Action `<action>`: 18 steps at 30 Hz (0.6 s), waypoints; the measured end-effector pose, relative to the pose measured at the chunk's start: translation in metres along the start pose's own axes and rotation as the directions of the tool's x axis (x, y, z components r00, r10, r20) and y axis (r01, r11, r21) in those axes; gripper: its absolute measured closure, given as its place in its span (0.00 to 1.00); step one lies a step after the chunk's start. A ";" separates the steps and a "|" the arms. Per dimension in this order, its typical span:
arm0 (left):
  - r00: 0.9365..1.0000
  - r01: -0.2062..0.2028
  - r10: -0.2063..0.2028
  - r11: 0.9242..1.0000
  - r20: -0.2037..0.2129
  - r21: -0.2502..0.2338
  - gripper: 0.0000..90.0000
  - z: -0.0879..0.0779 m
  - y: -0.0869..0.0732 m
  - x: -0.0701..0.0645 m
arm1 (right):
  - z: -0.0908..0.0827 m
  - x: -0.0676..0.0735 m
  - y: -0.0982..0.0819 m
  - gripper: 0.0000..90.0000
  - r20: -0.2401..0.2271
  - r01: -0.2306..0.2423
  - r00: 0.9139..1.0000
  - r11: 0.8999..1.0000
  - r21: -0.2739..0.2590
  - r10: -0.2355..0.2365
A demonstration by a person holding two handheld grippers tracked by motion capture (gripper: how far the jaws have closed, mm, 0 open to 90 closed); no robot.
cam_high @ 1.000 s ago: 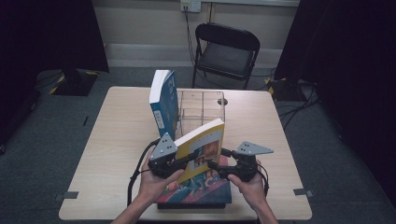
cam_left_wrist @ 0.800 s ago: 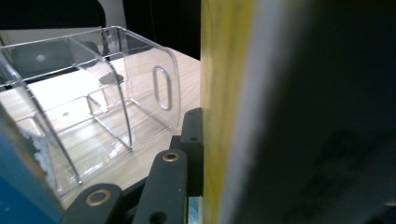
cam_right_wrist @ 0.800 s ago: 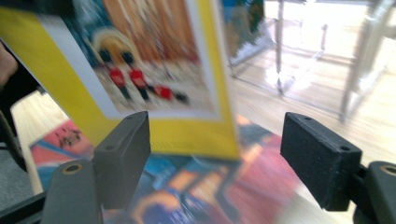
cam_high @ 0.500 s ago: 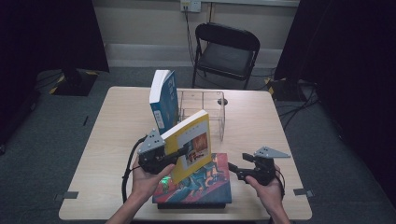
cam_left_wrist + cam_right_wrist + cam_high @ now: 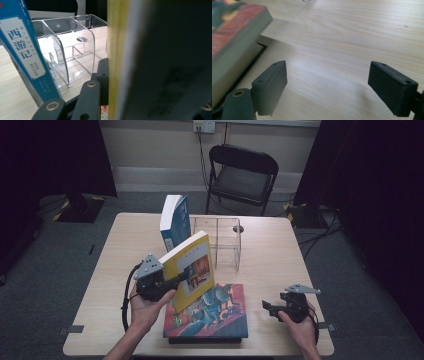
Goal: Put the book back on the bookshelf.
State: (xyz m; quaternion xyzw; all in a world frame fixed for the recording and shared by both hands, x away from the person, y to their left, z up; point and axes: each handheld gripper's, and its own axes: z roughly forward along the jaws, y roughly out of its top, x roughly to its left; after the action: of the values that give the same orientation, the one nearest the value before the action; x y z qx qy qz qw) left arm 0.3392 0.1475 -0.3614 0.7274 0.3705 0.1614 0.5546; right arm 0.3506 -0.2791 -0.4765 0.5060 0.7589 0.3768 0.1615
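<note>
Left gripper [image 5: 175,279] clamps the yellow book [image 5: 192,270]. Right gripper [image 5: 327,87], jaws just opened wide, holds nothing. Blue book [image 5: 23,50] spine reads "西游记".

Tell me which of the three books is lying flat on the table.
The colourful illustrated book at the near edge lies flat. The blue book stands upright by the clear organizer; the yellow book is held upright in the left gripper.

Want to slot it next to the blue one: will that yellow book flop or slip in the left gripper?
The yellow book looks like a softcover, so it may flex. The left gripper clamps one edge only, so it could pivot. Its glossy cover may slip.
</note>
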 end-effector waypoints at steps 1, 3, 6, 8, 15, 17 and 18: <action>1.000 0.013 -0.013 1.000 -0.004 -0.005 0.84 0.000 0.001 0.001 | 0.001 0.000 0.000 0.17 0.007 0.000 1.000 1.000 0.010 0.000; 1.000 0.023 -0.023 1.000 -0.015 -0.011 0.84 0.000 0.004 0.002 | 0.005 0.000 -0.002 0.17 0.020 0.008 1.000 1.000 0.027 -0.008; 0.999 0.021 -0.022 0.999 -0.047 -0.025 0.84 0.003 0.009 0.003 | 0.009 -0.001 -0.003 0.18 0.037 0.013 0.999 0.999 0.051 -0.014; 0.998 0.011 -0.012 1.000 -0.066 -0.020 0.84 0.007 0.012 0.002 | 0.011 -0.001 -0.004 0.18 0.043 0.008 0.999 0.998 0.062 -0.010; 0.996 0.027 -0.029 0.999 -0.085 -0.029 0.84 0.016 0.017 0.006 | 0.014 -0.001 -0.007 0.18 0.070 0.035 0.997 0.997 0.070 -0.040; 0.995 0.024 -0.026 0.999 -0.100 -0.023 0.84 0.018 0.018 0.006 | 0.015 0.001 -0.008 0.17 0.082 0.051 0.995 0.997 0.065 -0.057; 0.994 0.025 -0.027 0.999 -0.102 -0.025 0.84 0.019 0.019 0.006 | 0.016 0.002 -0.010 0.17 0.098 0.071 0.992 0.996 0.057 -0.076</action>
State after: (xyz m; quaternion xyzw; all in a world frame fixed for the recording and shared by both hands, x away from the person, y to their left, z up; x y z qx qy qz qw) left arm 0.3627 0.1368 -0.3516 0.7065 0.4059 0.1955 0.5457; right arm 0.3534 -0.2723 -0.4944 0.5001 0.7778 0.3242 0.1996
